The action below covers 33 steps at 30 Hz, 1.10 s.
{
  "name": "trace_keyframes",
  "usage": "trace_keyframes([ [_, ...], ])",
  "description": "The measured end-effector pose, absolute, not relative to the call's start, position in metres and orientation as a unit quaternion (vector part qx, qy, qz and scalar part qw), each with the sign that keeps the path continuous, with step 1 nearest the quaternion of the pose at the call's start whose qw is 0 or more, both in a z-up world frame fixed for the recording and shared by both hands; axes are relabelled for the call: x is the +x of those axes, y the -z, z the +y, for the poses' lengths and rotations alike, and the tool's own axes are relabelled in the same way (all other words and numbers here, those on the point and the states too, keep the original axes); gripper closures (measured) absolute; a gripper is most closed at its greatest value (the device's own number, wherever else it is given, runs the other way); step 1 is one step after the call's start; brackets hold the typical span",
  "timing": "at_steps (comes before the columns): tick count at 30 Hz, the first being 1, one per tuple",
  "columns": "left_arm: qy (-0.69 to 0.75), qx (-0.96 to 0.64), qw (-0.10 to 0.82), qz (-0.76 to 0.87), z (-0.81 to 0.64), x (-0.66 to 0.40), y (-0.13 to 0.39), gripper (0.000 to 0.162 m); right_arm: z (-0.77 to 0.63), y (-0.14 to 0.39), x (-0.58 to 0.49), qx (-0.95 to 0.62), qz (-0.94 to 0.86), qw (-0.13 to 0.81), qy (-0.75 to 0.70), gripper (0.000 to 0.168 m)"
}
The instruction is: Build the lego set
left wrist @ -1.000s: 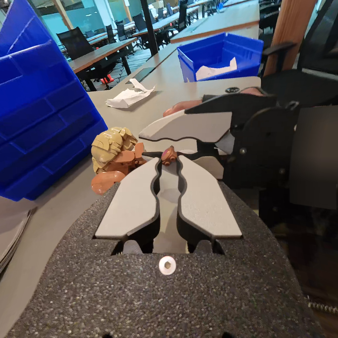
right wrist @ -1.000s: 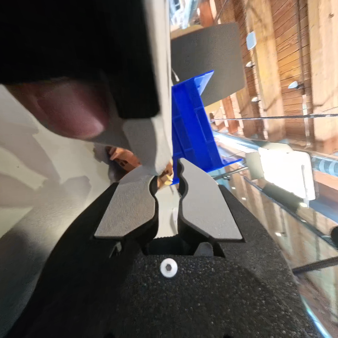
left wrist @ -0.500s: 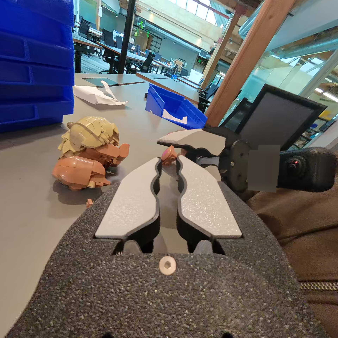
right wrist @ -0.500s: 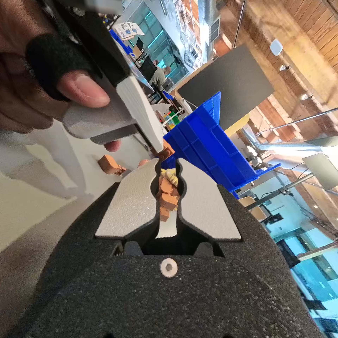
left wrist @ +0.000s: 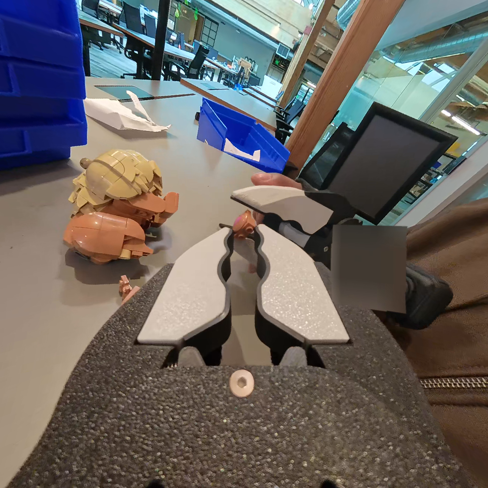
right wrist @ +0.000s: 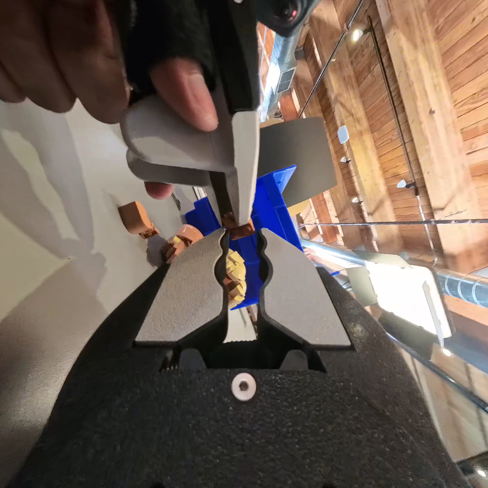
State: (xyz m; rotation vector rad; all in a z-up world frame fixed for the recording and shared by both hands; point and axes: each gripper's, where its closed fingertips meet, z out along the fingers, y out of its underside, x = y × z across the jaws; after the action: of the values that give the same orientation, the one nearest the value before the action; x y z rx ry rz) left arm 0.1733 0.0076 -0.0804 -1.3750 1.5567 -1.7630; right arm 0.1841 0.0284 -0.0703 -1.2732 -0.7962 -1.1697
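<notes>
My left gripper (left wrist: 244, 231) is shut on a small brown lego piece (left wrist: 244, 224) with a pink spot and holds it above the grey table (left wrist: 39, 264). My right gripper (right wrist: 242, 233) meets it from the right. Its jaws stand a little apart, with the same piece (right wrist: 241, 230) between their tips. In the left wrist view the right gripper's fingers (left wrist: 280, 202) show side-on above and below the piece. A partly built lego figure (left wrist: 113, 211) with tan hair and a brown body lies on the table to the left. It also shows in the right wrist view (right wrist: 235, 274).
Stacked blue bins (left wrist: 39, 79) stand at the far left. A smaller blue bin (left wrist: 237, 137) and a crumpled paper (left wrist: 118, 116) lie farther back. A tiny brown piece (left wrist: 125, 286) and a loose brown chunk (right wrist: 137, 219) lie on the table. A person's brown jacket (left wrist: 449, 290) is at the right.
The two grippers have swung together above the table. The small piece in my left gripper has come down between the tips of my right gripper. The jaw gaps look unchanged.
</notes>
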Motion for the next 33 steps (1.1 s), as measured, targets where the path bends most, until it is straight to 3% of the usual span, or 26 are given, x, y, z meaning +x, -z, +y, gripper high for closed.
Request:
trace_keyframes([
  [24,0.685,-0.546,0.116,0.468,0.008,0.177,0.076,0.138,0.026,0.065,0.19,-0.486,-0.338,0.506,0.627,0.152],
  [33,0.658,-0.543,0.162,0.496,0.011,0.18,0.081,0.145,0.03,0.072,0.189,-0.518,-0.339,0.528,0.581,0.152],
])
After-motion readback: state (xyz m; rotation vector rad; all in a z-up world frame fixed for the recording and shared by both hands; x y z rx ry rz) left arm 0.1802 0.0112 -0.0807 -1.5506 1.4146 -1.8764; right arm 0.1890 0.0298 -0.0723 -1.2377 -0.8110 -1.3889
